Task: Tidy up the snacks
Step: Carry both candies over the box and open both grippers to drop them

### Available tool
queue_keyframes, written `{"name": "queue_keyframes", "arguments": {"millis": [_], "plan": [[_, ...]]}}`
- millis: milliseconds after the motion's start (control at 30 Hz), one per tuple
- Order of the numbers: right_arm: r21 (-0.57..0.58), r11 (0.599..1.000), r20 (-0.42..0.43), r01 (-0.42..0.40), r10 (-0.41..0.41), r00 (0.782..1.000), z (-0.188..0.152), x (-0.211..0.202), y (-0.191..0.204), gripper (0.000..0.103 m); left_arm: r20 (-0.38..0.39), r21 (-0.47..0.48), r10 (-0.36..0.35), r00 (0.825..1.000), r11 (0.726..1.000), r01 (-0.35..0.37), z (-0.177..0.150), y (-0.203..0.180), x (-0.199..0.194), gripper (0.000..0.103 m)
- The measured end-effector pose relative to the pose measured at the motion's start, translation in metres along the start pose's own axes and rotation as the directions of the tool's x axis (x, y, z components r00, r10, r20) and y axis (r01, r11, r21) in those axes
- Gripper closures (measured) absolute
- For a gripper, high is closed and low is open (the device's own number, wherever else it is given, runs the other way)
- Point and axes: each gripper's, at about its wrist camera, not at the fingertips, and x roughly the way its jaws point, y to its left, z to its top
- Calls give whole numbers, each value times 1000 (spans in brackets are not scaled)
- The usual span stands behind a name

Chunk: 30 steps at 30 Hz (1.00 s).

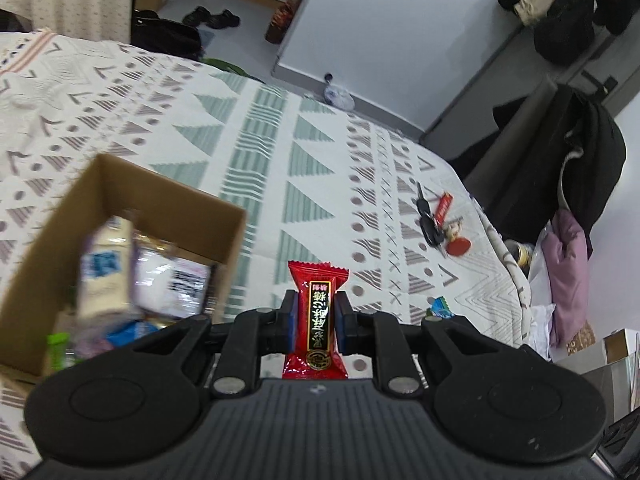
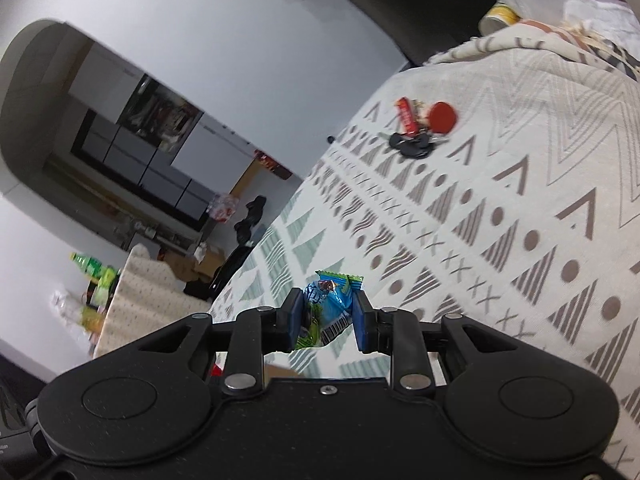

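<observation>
My left gripper [image 1: 316, 320] is shut on a red snack packet [image 1: 317, 320] with a black and gold label, held upright above the patterned bedspread [image 1: 256, 128]. To its left stands an open cardboard box [image 1: 168, 196] holding several wrapped snacks, blurred by motion. At the right edge of the left gripper a bit of a blue-green wrapper [image 1: 439, 306] shows. In the right wrist view my right gripper [image 2: 327, 314] is shut on a crumpled blue and green snack packet [image 2: 329, 306], held above the bedspread [image 2: 520, 220].
A bunch of keys with a red tag and a red round fob [image 1: 438, 220] [image 2: 420, 128] lies on the bed near its far corner. Beyond the bed are a chair draped with dark clothes [image 1: 576, 152], a white wall, and bottles [image 2: 96, 276] on a covered table.
</observation>
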Motion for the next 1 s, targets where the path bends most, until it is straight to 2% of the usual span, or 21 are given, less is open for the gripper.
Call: {"name": "queue_keyframes", "arguments": {"millis": [367, 633, 1000], "plan": [[-114, 992, -32, -49, 45, 998, -22, -10, 54, 77, 68, -36, 12, 998, 999, -10, 10, 47, -57, 86], [-173, 982, -48, -70, 63, 997, -33, -12, 77, 77, 108, -63, 52, 993, 997, -45, 21, 84, -87, 86], [-230, 968, -96, -103, 83, 992, -56, -7, 103, 77, 65, -113, 76, 995, 991, -68, 16, 121, -88, 86]]}}
